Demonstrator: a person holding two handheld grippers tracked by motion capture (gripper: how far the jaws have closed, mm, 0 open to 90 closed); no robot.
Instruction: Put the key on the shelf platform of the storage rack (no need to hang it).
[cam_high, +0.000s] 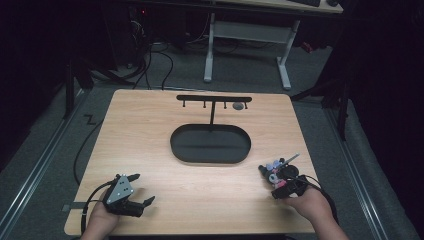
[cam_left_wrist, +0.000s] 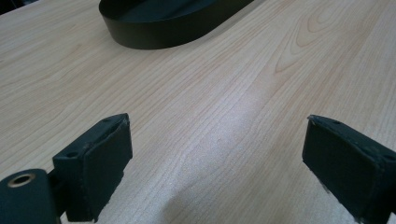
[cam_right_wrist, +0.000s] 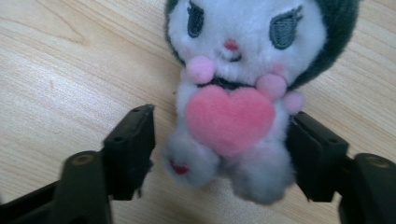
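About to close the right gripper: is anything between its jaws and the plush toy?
Nothing visible. The plush toy lies on the wooden table between the right gripper's jaws. One jaw touches its side; a narrow gap of bare wood remains at the other.

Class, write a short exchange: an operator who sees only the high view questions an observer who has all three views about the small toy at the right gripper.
Operator: What is that small thing at the right gripper?
Observer: A plush toy with a white face, a dark hood and a pink heart on its chest, lying face up on the table.
Operator: Is the gripper clamped on it?
Observer: Not yet. The toy's body lies between the jaws, but there is a gap at the jaw on the left of the right gripper view.
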